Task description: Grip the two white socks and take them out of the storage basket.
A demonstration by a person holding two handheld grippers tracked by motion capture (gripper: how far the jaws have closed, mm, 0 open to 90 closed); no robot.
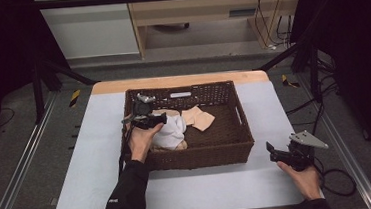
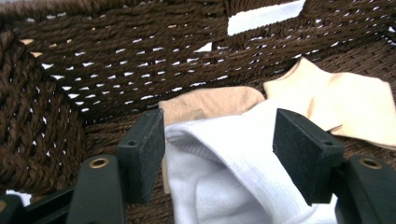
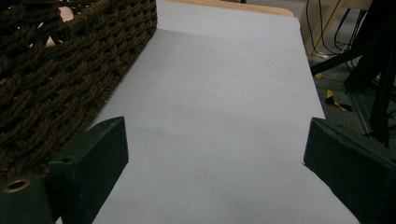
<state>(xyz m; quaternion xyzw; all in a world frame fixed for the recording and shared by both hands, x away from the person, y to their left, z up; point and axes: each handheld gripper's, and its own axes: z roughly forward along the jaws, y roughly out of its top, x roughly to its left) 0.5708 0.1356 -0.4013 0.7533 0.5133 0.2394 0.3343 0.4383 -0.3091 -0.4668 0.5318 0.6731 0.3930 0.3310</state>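
White sock (image 2: pixel 233 158) lies between left tool (image 2: pixel 219 154) jaws (untouched)

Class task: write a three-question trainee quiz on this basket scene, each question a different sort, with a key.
1. True or false: the left gripper has its jaws clamped tight on the beige cloth.
2. What lies between the left gripper's jaws?
A. white sock
B. a cable
C. nothing
3. Fill in: the right gripper hovers with jaws apart over the ____ table cover, outside the basket.

Key: 1 false; 2 A; 3 white.
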